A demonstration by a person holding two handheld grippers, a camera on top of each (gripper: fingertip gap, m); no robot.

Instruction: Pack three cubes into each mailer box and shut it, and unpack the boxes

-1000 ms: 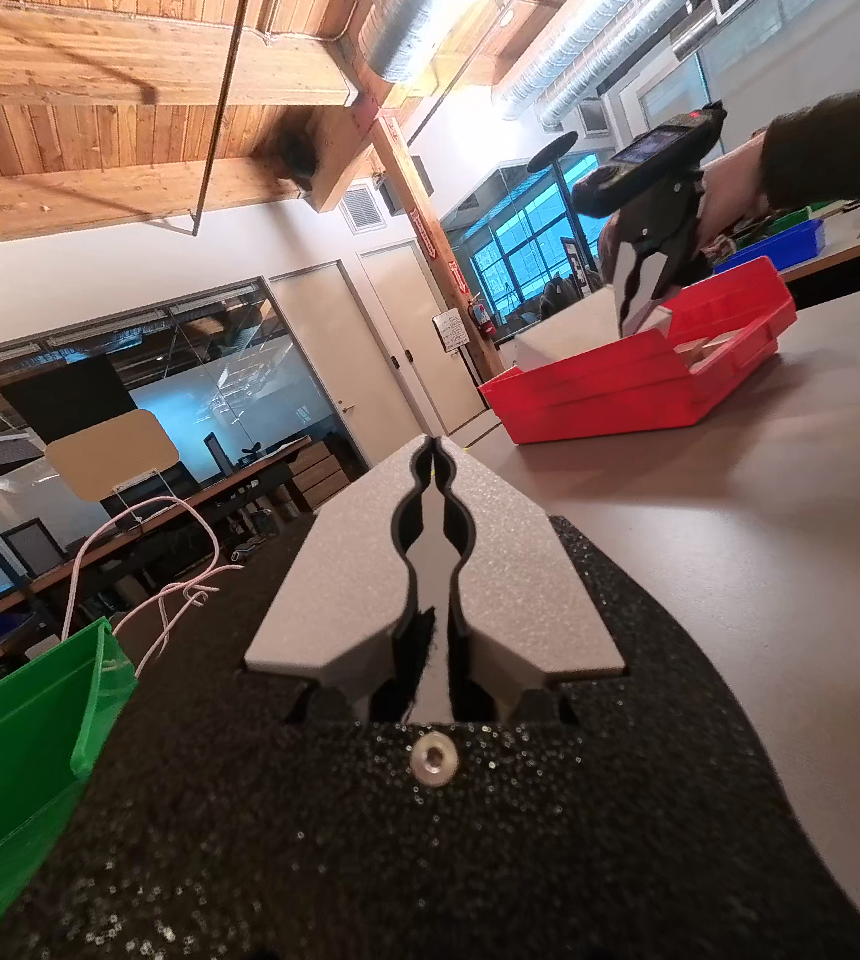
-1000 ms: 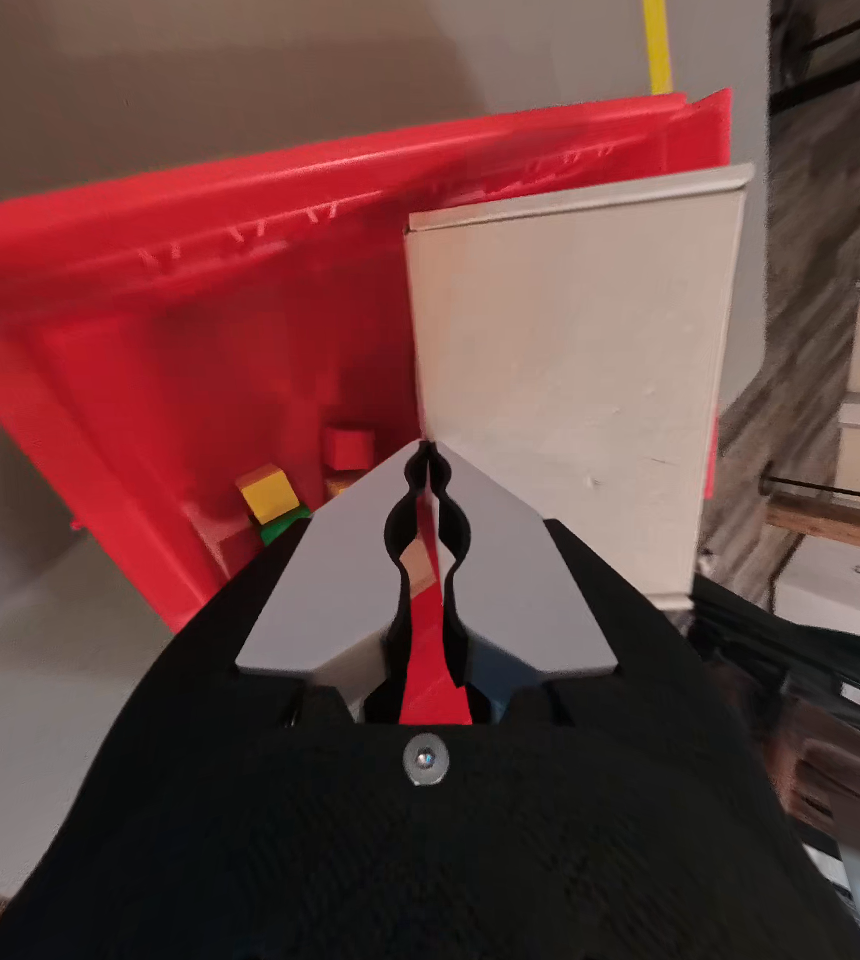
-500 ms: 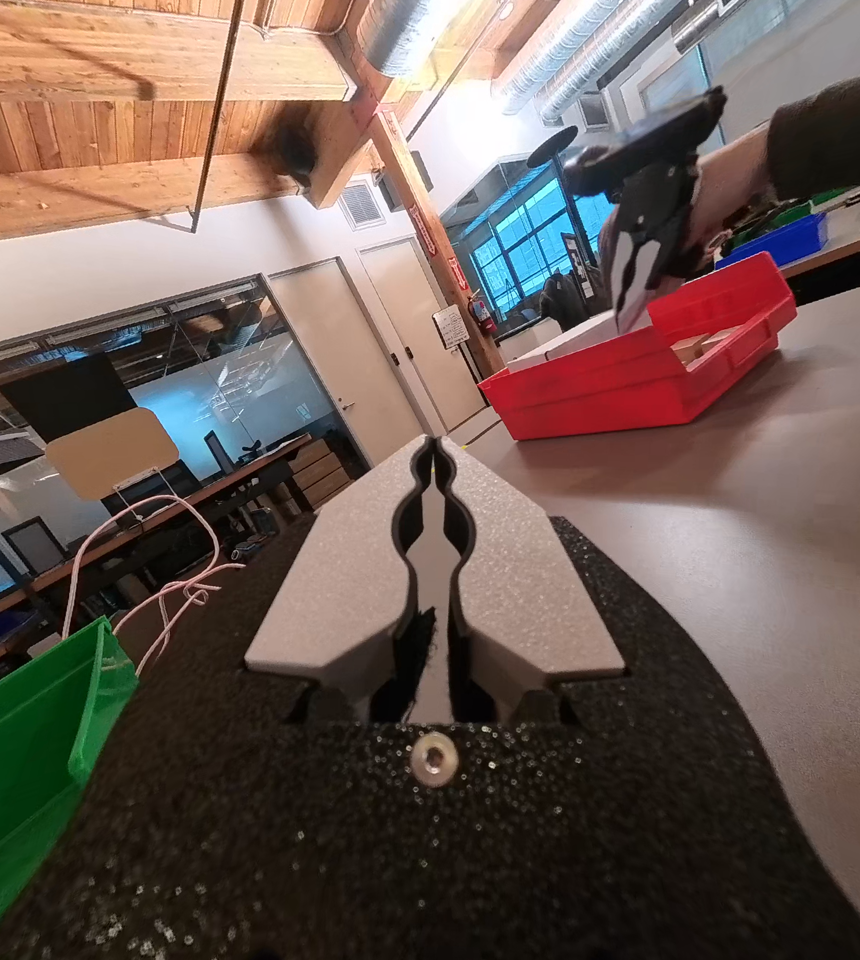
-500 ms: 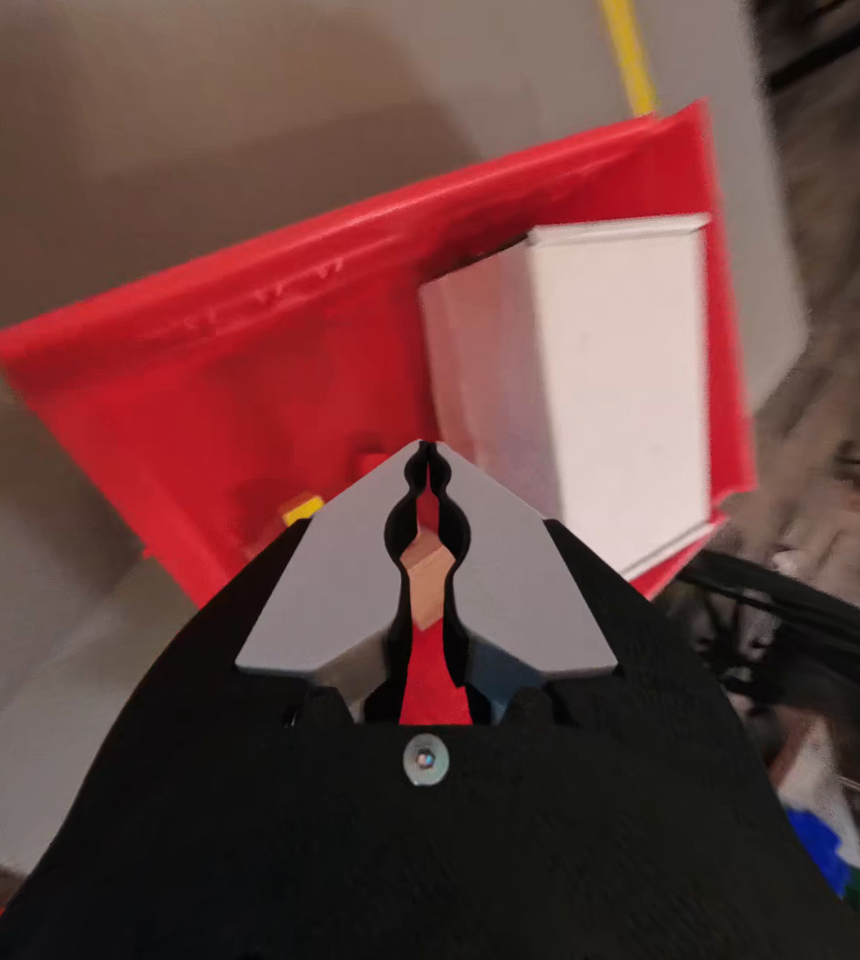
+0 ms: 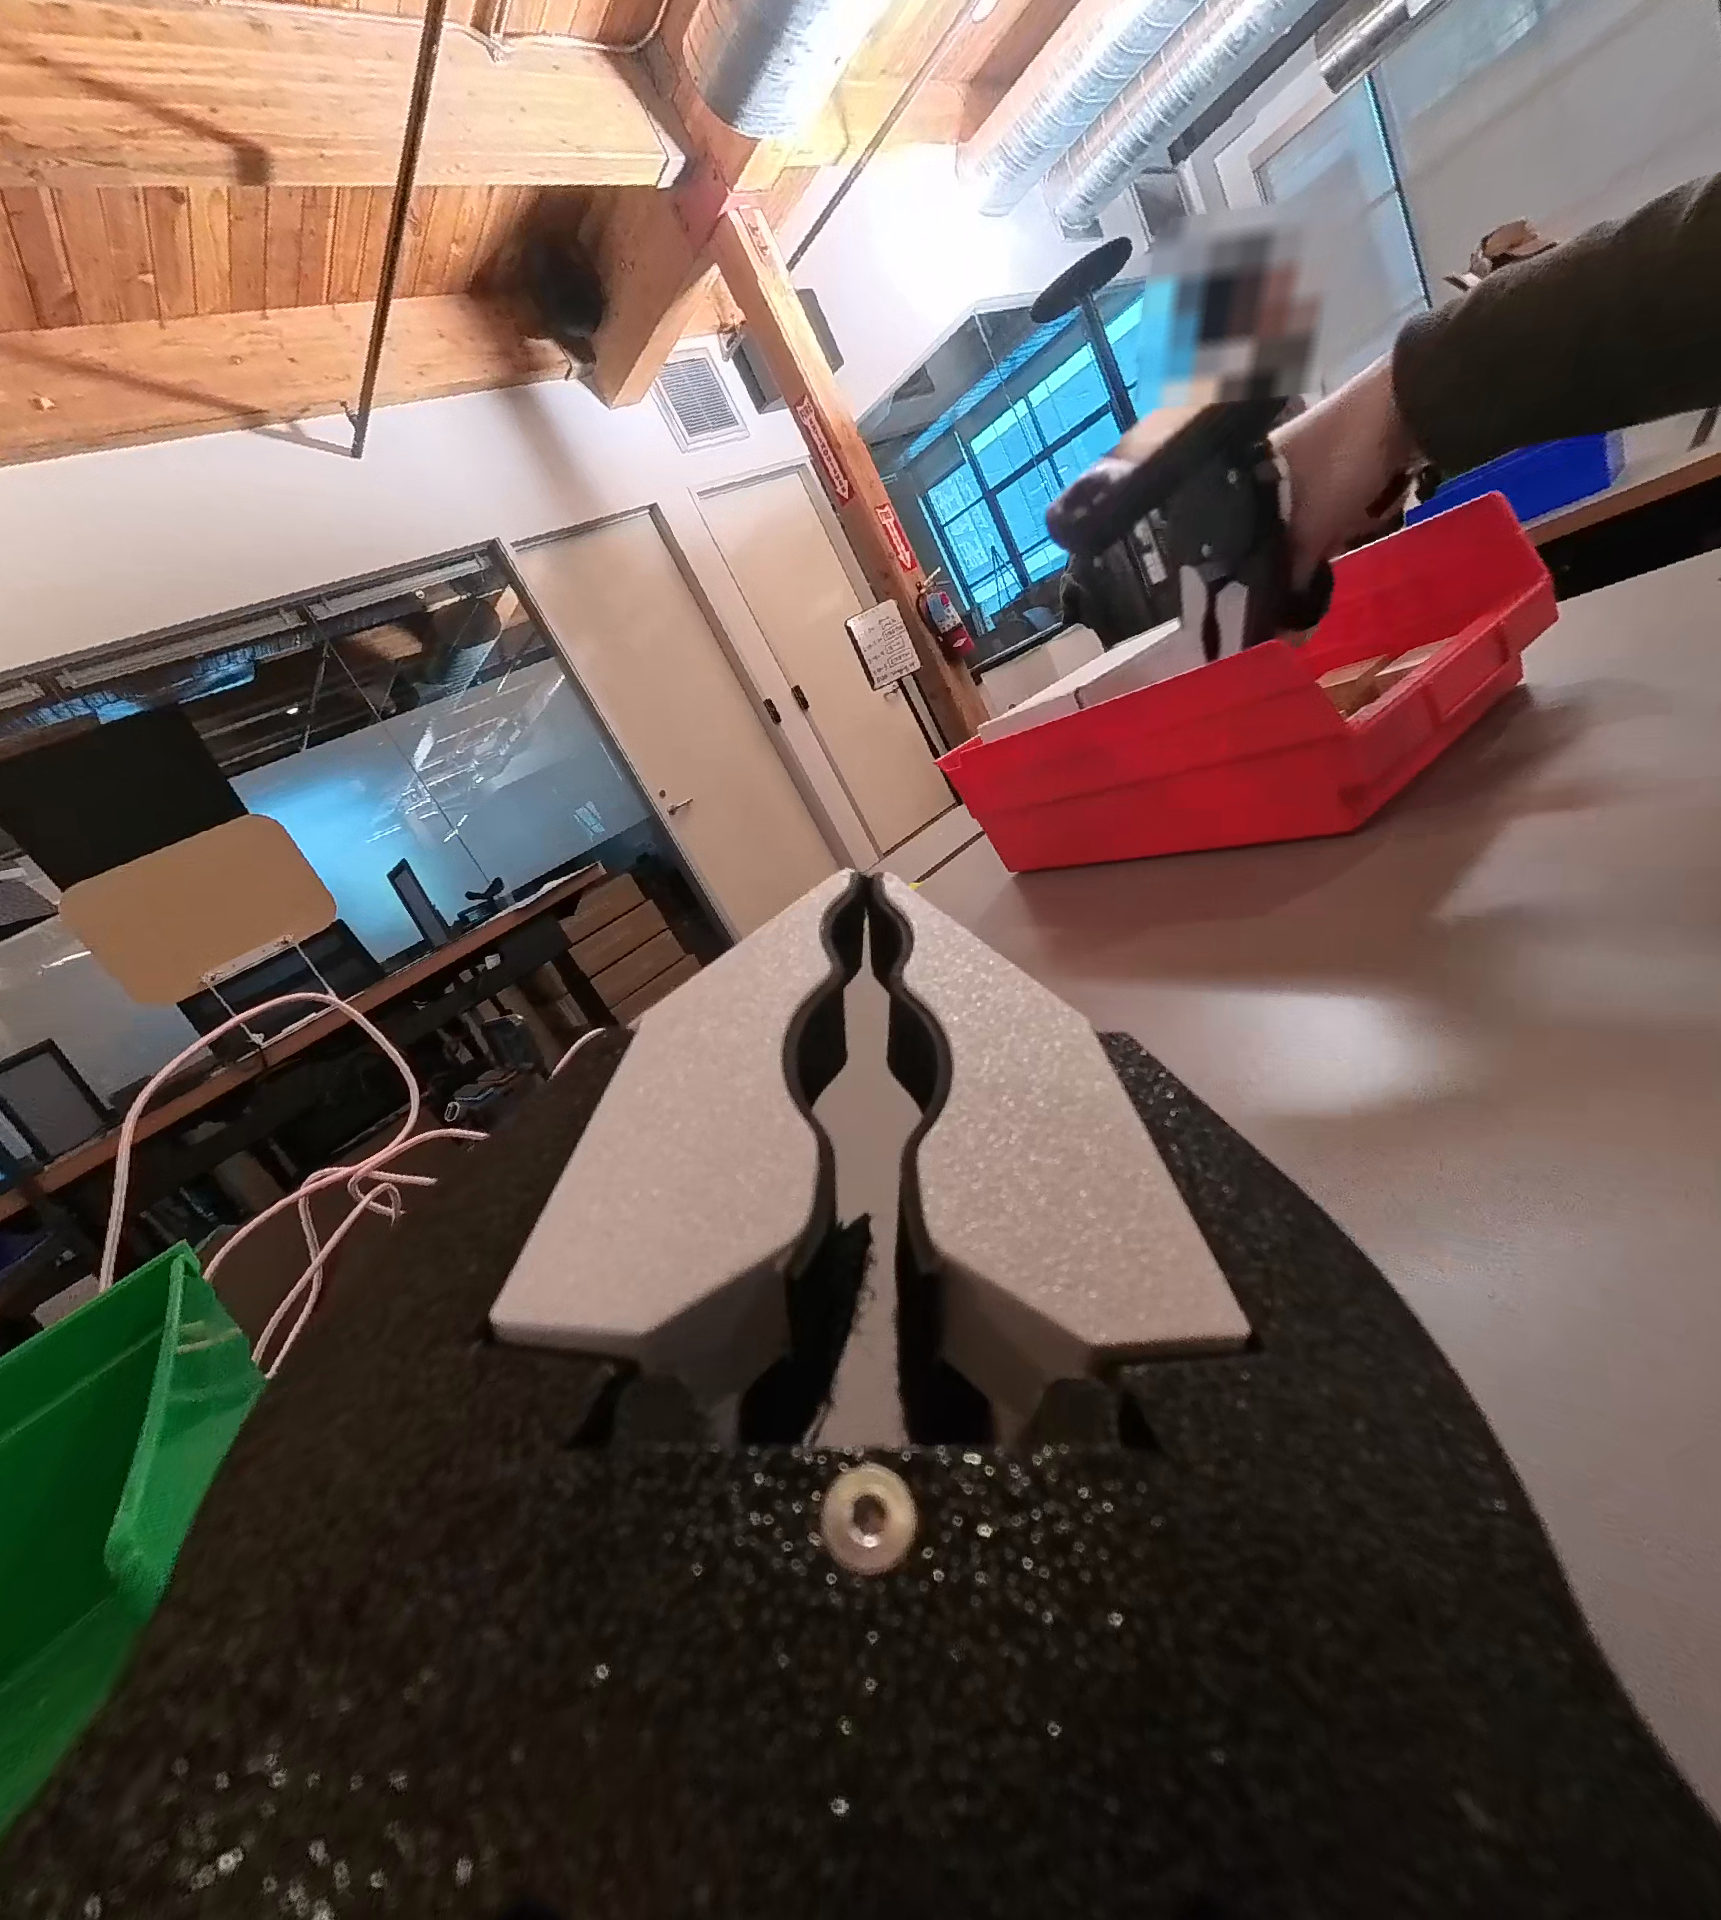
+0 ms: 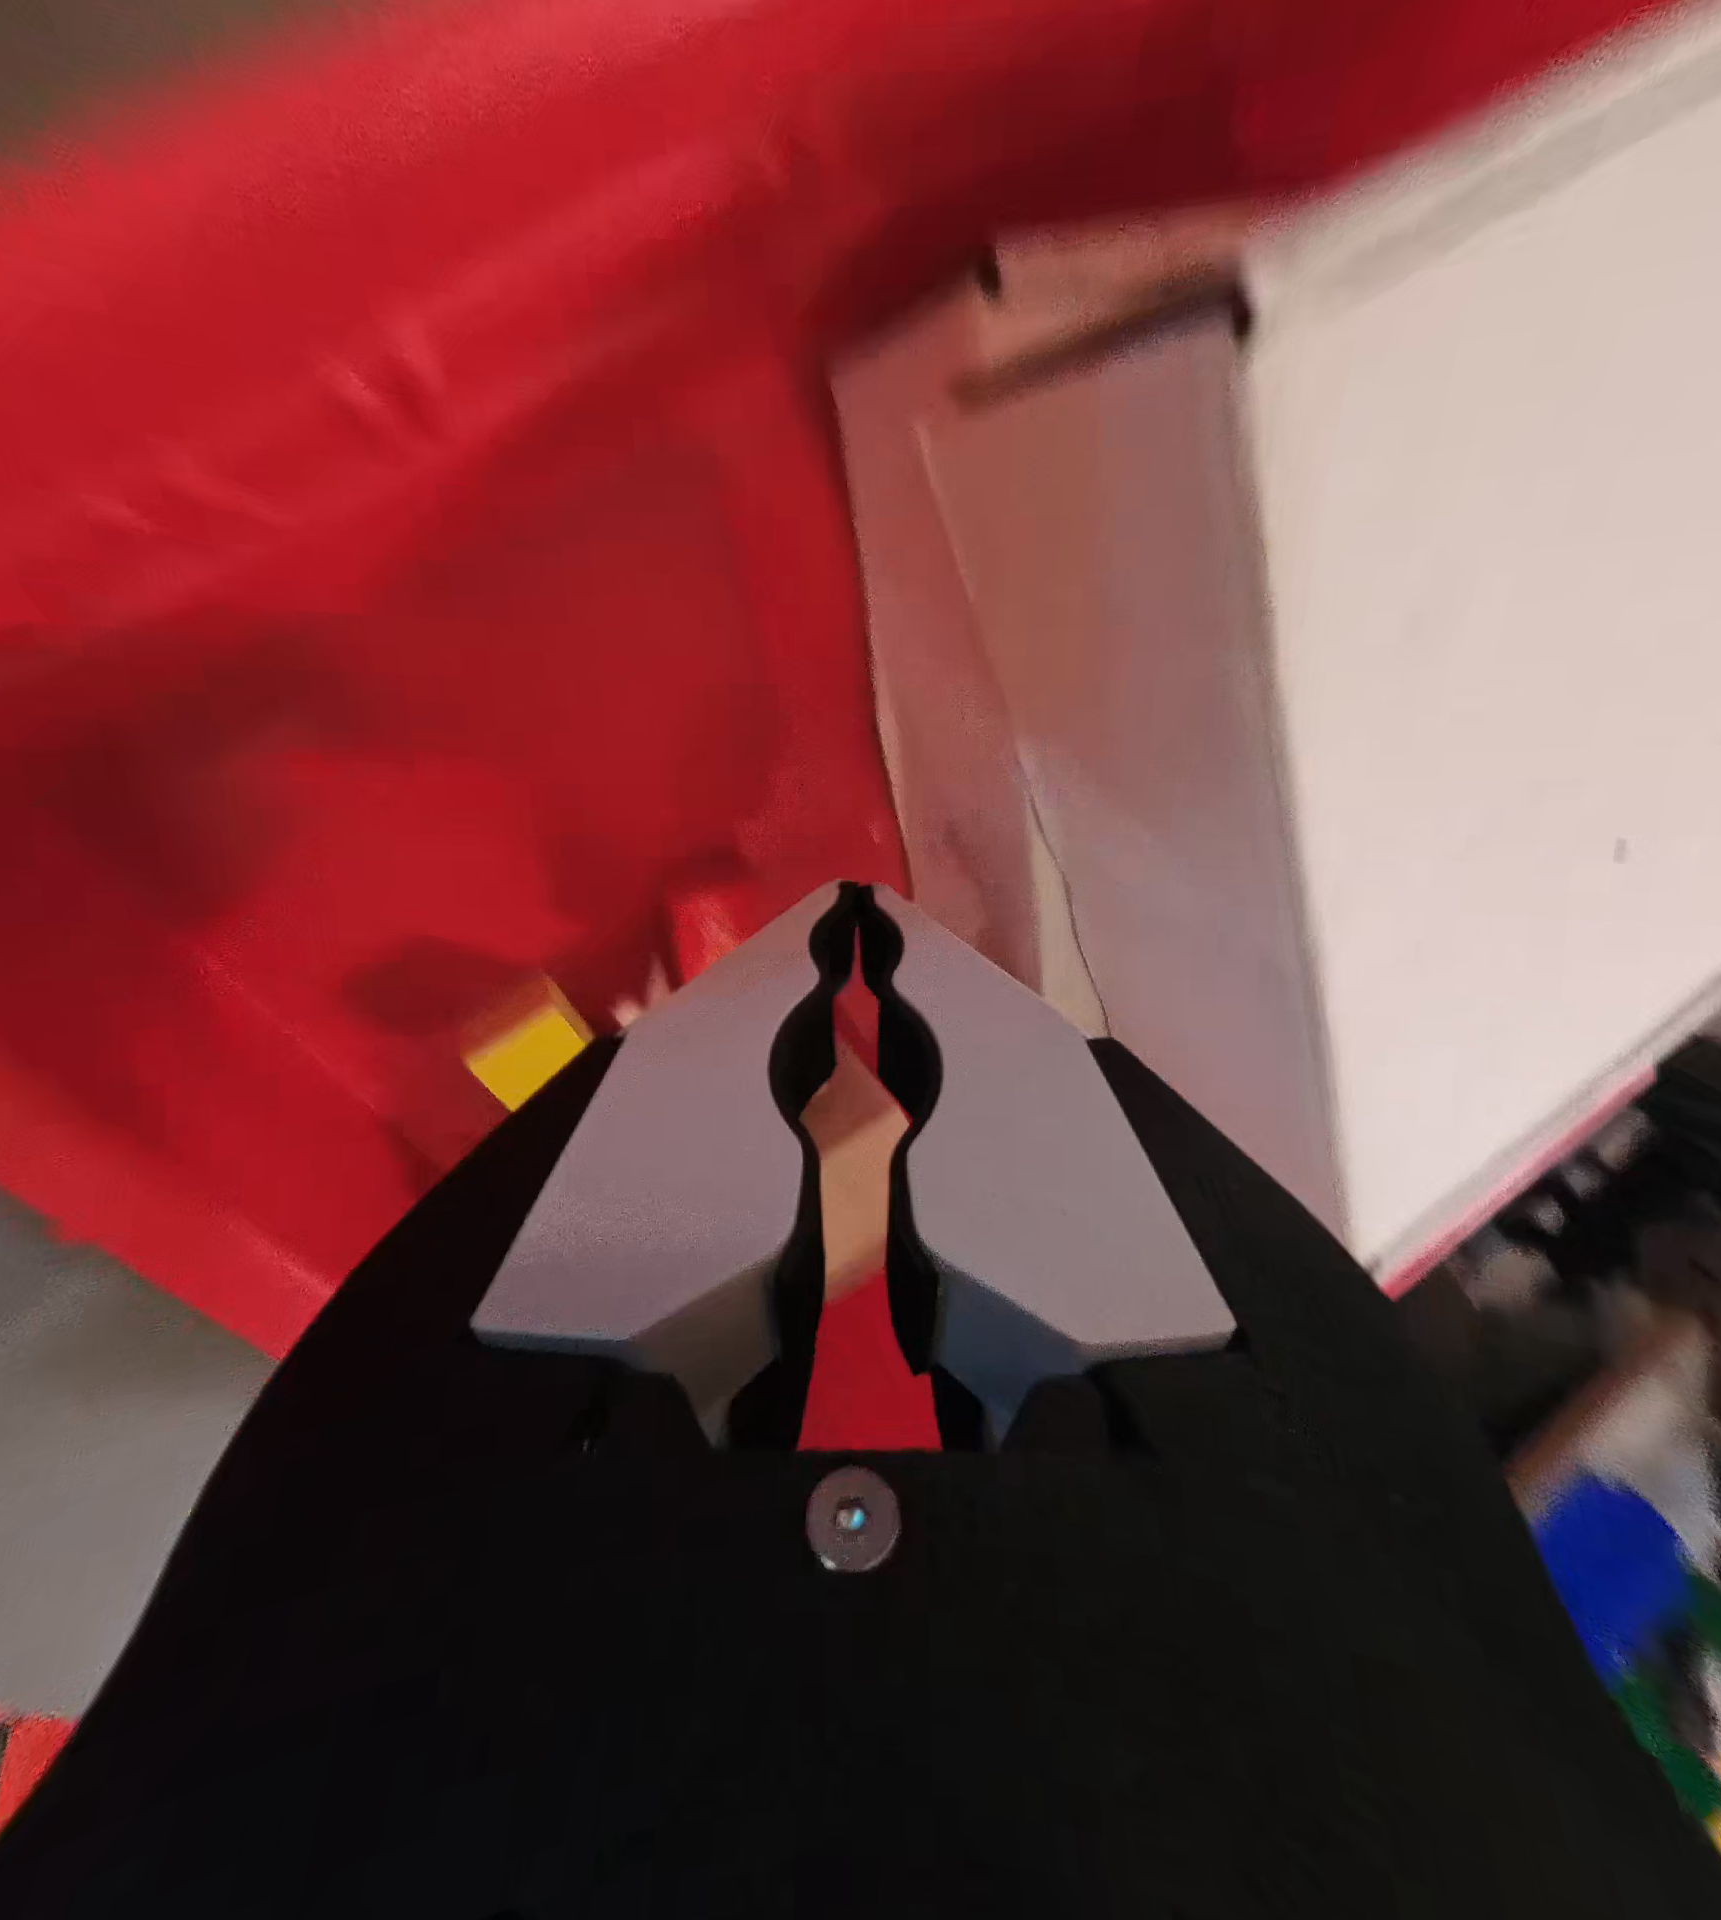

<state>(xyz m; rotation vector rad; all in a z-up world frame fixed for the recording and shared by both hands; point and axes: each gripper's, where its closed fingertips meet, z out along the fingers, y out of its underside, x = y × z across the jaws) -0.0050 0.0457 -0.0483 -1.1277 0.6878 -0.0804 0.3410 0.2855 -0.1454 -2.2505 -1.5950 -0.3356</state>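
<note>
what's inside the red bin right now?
Inside the red bin: a white mailer box along one side, plus loose cubes, one yellow, one red, one plain wood. The right gripper, shut, covers the rest; the box's contents are hidden.

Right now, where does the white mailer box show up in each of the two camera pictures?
Left wrist view: the white mailer box is far off at upper right, lying inside the red bin, under the other hand-held gripper.
Right wrist view: the box fills the right side, close up and blurred, against the bin's red wall.
Shared landmark: the red bin.
</note>
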